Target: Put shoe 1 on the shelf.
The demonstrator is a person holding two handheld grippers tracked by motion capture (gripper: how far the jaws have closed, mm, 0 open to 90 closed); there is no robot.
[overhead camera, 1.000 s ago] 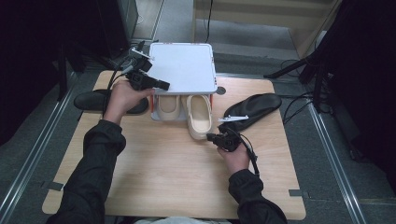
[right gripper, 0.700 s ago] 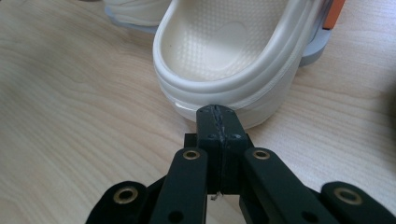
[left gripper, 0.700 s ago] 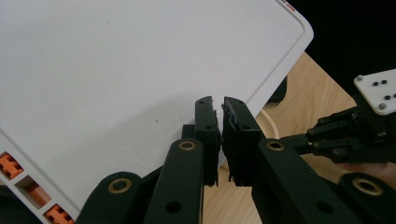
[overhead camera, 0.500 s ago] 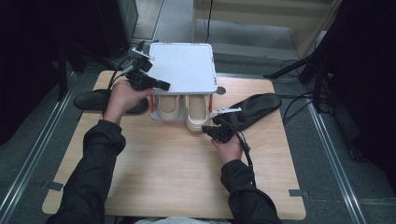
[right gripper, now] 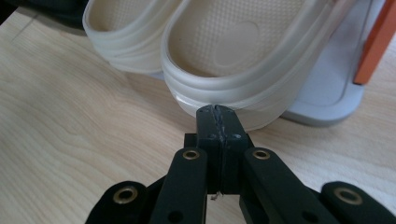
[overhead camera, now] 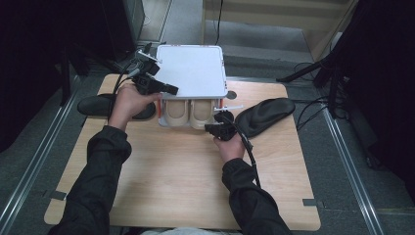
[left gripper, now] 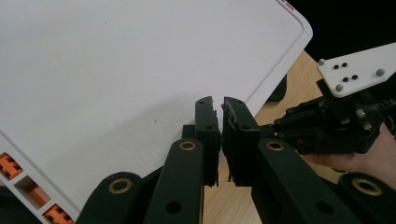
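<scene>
While the right gripper (right gripper: 218, 112) keeps its jaws pressed flat together with nothing between them, its tips touch the heel rim of the right cream slipper (right gripper: 233, 51), which lies beside its twin (right gripper: 126, 32) under the white rack (overhead camera: 193, 68) at the table's far edge. At the rack's left front corner, the left gripper (left gripper: 219, 109) hovers over the white top (left gripper: 116, 70), its jaws a narrow slit apart, having just been opening slightly, holding nothing.
</scene>
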